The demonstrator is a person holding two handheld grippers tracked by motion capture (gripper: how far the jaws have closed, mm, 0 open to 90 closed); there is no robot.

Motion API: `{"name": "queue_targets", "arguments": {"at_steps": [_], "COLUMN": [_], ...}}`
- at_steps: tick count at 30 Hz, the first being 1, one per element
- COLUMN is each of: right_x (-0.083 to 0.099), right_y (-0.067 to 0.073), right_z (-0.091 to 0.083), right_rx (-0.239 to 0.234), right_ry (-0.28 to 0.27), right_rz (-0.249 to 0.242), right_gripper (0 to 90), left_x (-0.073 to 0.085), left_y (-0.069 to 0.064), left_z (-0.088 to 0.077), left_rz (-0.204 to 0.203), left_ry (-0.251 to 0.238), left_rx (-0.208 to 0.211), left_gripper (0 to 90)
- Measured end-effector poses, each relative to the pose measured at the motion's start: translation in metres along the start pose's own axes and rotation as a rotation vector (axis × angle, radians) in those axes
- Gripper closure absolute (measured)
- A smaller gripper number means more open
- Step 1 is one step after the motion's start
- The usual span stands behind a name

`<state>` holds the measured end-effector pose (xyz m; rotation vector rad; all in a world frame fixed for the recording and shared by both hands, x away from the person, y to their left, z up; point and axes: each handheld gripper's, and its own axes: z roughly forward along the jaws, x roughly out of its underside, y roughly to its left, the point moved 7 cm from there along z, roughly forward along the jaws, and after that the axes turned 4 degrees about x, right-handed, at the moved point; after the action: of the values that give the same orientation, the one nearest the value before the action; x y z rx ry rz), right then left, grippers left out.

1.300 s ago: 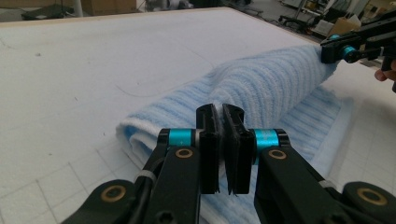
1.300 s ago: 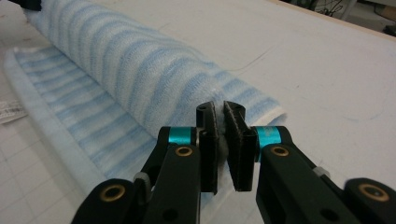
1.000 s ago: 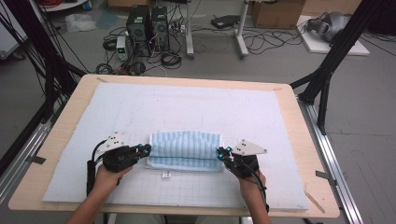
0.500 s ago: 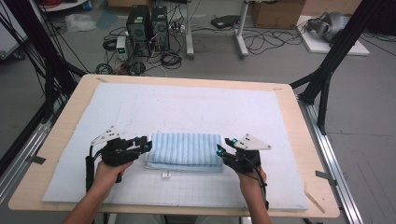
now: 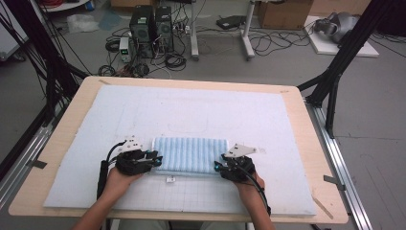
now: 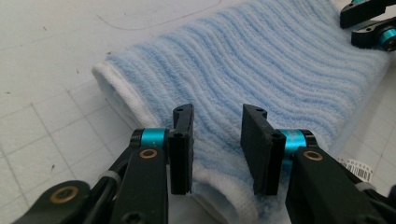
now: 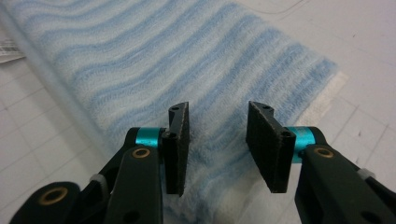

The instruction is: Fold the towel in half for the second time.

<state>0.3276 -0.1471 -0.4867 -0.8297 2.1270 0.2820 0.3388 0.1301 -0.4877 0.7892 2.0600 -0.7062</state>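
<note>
A folded blue-and-white striped towel (image 5: 189,155) lies flat on the pale gridded mat (image 5: 201,115) that covers the wooden counter (image 5: 316,143), near the person's edge and about midway across. It forms a neat rectangle, with its long side running left to right and its stripes running front to back.

The left gripper (image 5: 154,160) sits at the towel's left end, held in the person's left hand (image 5: 119,175). In the left gripper view its 2 black fingers (image 6: 181,147) stand spread, with the towel's near corner below the gap between them; the pads press on nothing. Its jaws have just been opening and then eased in a little, with no cloth pinched.

The right gripper (image 5: 218,167) is at the towel's right end in the right hand (image 5: 246,184), with its grey 3-cornered plate (image 5: 241,150) on top. In the right gripper view its fingers (image 7: 178,147) are likewise parted, the striped cloth lying under the gap, free of both pads. These jaws have just been opening too.

A small white tag (image 5: 170,179) lies on the mat just in front of the towel's near edge, between the 2 hands. A white hem (image 6: 126,100) shows along the towel's folded edge in the left gripper view
</note>
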Motion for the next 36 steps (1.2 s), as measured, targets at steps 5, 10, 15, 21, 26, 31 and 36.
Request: {"name": "queue_targets", "arguments": {"at_steps": [5,10,15,21,26,31,36], "right_x": [0.006,0.006,-0.012,-0.024,-0.017,-0.012,-0.01], "right_y": [0.003,0.003,-0.004,-0.022,-0.032,-0.039,-0.048], "right_z": [-0.003,-0.008,-0.014,0.005,0.022,0.018,-0.008], "right_rx": [-0.02,-0.043,-0.055,-0.018,0.003,0.006,0.024], "right_ry": [-0.004,-0.016,-0.13,-0.113,-0.031,-0.012,-0.079], "right_rz": [0.009,0.029,0.059,0.073,0.056,0.05,0.048], "right_gripper": [58.0,52.2,46.3,49.0,50.6,49.4,40.6], "left_x": [0.003,0.001,-0.006,-0.024,-0.03,-0.035,-0.037], "left_y": [-0.003,0.002,0.015,0.027,0.036,0.043,0.05], "left_z": [-0.002,-0.004,-0.012,-0.02,-0.022,-0.026,-0.032], "left_rz": [0.015,-0.037,-0.059,-0.045,-0.035,-0.041,-0.078], "left_ry": [0.014,-0.009,-0.089,-0.197,-0.232,-0.248,-0.278], "left_rx": [-0.005,0.031,0.026,0.016,-0.005,-0.021,-0.045], "left_gripper": [63.6,61.6,53.1,48.6,46.8,43.2,35.3]}}
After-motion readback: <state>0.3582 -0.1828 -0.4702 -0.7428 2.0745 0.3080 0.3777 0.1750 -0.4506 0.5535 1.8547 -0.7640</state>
